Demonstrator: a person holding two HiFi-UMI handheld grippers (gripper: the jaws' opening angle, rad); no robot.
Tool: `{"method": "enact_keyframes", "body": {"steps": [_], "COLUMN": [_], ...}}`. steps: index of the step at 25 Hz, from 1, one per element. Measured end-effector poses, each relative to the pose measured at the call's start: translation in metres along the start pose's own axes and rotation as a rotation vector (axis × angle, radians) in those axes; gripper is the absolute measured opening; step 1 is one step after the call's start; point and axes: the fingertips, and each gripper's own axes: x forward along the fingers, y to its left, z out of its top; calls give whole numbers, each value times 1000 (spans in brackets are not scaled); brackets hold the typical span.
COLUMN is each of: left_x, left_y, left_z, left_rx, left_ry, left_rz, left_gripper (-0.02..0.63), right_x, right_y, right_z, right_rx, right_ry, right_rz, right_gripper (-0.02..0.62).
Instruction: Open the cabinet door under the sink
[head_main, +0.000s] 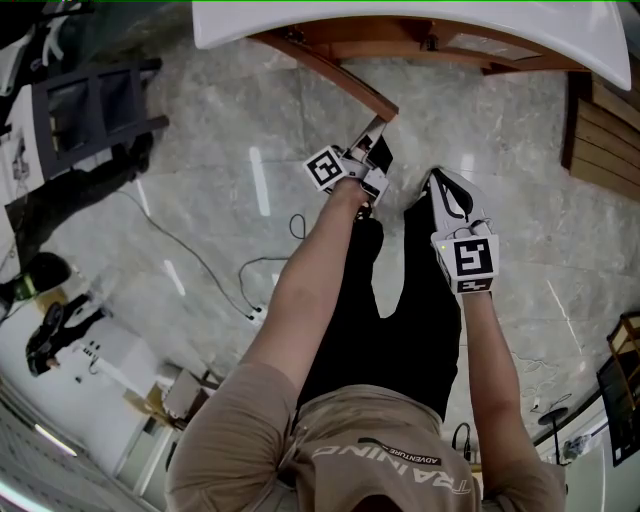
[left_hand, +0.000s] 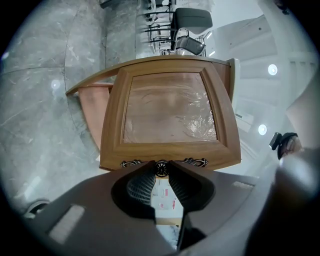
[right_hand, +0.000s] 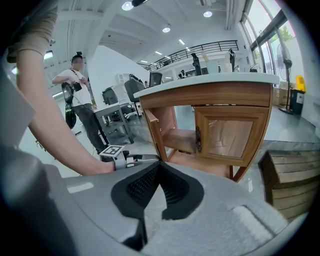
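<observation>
Though ajar, door (left_hand: 170, 107) in left claw (left_hand: 161, 169).

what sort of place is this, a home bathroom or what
Likely an open office or workshop hall, not a home: the wooden sink cabinet stands alone on a polished stone floor, with office chairs and a mezzanine railing behind.

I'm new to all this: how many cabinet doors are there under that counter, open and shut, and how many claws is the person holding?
Doors swung open: 1, the open door
Doors shut: 1, the shut door
Claws: 2, the left claw gripping the knob of the open door, the right claw closed and empty
Total: 4
</observation>
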Motion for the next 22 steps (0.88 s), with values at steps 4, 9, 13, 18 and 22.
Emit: {"method": "enact_keyframes", "body": {"steps": [4,9,13,18,22], "left_x": [-18,-45,-64,-93,-102], "left_y": [5,9,12,14,16], "left_z": [3,8,13,28,33], "left_rx": [-2,10,20,26,50], "left_ry": [0,34,64,69,144], "left_rz": [7,27,42,47,55], "left_gripper": [98,98,98,98,98], "right_x": [6,11,15,21,24], "right_y": [9,25,35,55,69], "right_z": [2,5,2,-1,-5], "right_rx": [-13,-15,-13,-11,-10], "right_ry": [0,6,17,25,38], "right_rz": [7,14,15,17,19], "right_gripper": [3,2,3,2,2]}}
